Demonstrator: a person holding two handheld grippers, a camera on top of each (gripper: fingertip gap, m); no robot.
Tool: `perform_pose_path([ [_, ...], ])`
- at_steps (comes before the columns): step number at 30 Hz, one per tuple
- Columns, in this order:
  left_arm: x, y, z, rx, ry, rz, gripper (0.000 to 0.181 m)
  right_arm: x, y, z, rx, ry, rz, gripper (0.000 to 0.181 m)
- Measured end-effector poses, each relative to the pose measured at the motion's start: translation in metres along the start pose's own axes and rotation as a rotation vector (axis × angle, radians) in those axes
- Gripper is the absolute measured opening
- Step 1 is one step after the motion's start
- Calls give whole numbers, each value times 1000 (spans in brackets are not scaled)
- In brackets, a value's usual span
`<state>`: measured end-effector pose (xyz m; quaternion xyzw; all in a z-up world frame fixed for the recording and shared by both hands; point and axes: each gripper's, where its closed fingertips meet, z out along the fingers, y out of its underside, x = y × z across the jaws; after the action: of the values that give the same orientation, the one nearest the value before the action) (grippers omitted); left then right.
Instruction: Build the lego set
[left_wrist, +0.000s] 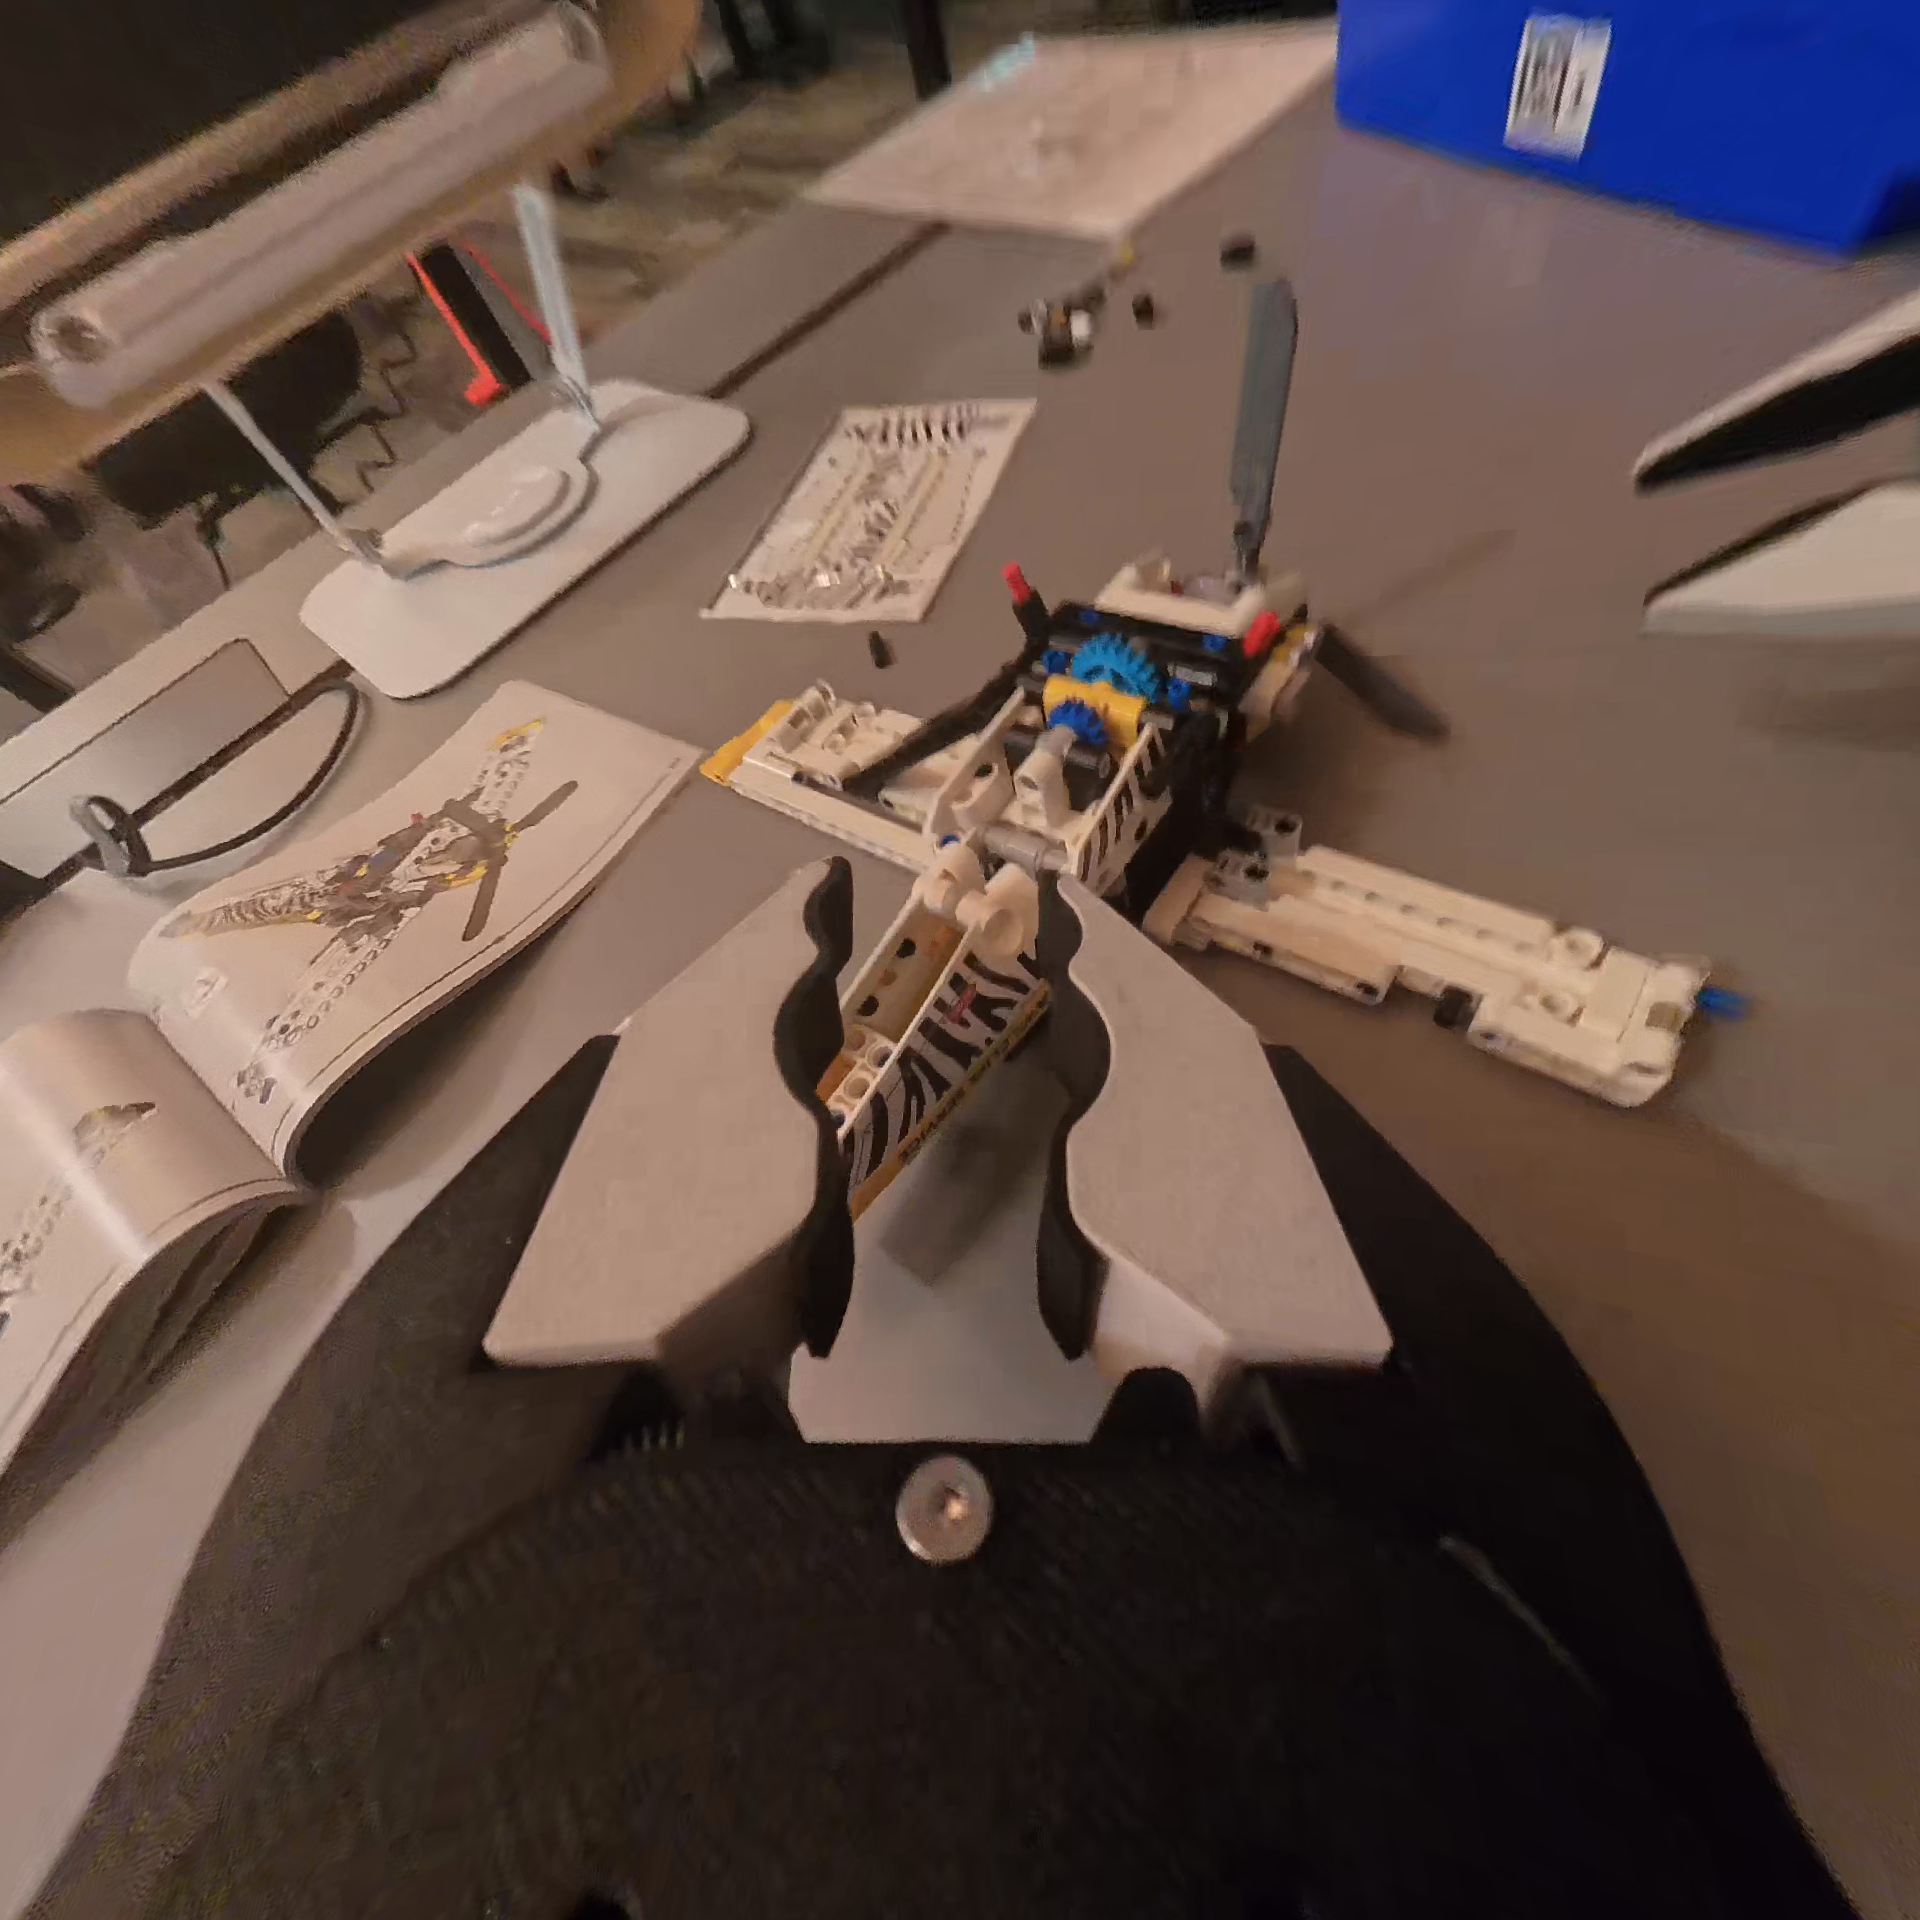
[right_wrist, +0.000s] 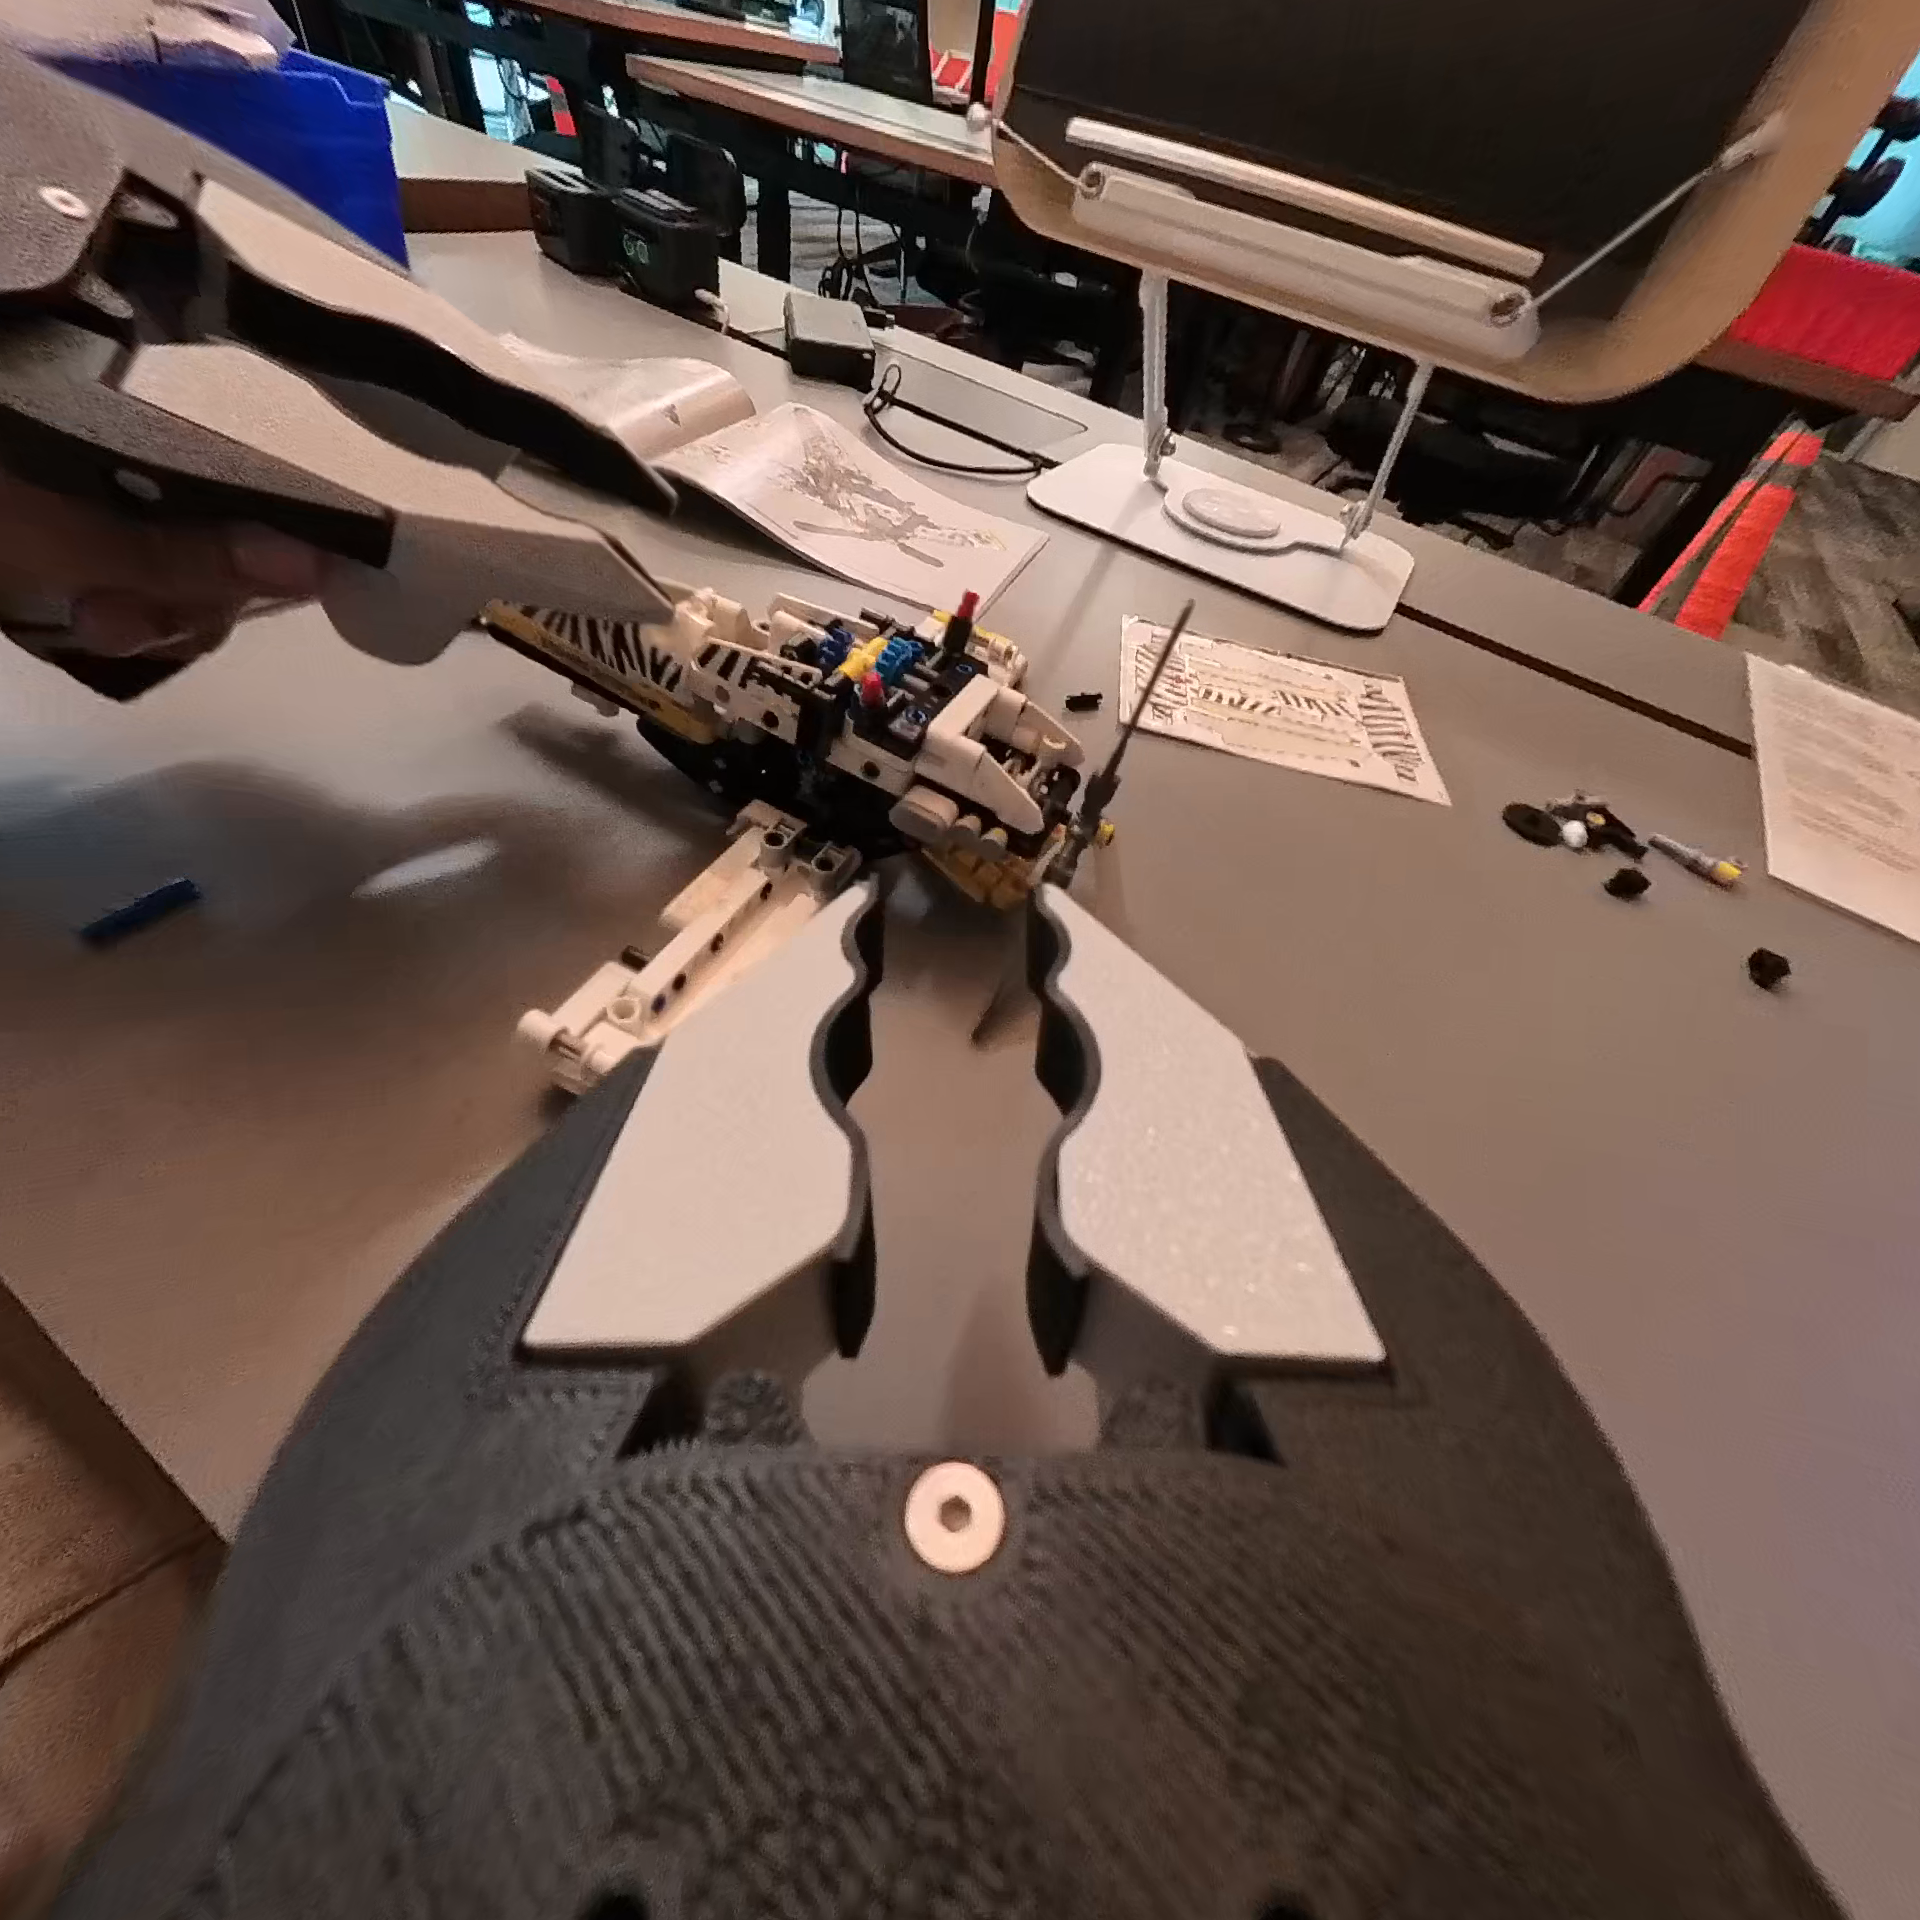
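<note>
On the grey table (right_wrist: 1455, 1091) the half-built lego plane (right_wrist: 883, 717) lay with its long axis running left to right. The left gripper (left_wrist: 940, 914) pinched its striped tail. The right gripper (right_wrist: 951, 914), fingers parted and empty, hovered near, just short of the nose, the propeller (right_wrist: 1117, 748) slightly right.

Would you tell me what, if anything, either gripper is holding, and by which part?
The left gripper grips the lego plane by its zebra-striped tail section. The right gripper is open and holds nothing.
</note>
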<state>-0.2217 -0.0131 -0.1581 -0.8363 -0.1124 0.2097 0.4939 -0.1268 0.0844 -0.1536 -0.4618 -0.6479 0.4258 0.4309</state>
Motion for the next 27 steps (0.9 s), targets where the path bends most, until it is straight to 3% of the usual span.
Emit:
perform_pose_path([
  [5, 2, -23, -13, 233, 84, -237, 25, 4, -16, 13, 92, -17, -8, 21],
  [10, 1, -30, -23, 349, 132, -270, 26, 11, -27, 22, 162, -69, 40, 33],
  [16, 3, -22, -19, 325, 191, -293, 29, 24, -41, 7, 299, -64, 122, 40],
  [19, 2, -24, -21, 339, 229, -334, 30, 23, -52, 1, 404, -71, 121, 55],
  [27, 7, -24, -21, 337, 276, -353, 31, 21, -53, 5, 409, -32, 57, 47],
])
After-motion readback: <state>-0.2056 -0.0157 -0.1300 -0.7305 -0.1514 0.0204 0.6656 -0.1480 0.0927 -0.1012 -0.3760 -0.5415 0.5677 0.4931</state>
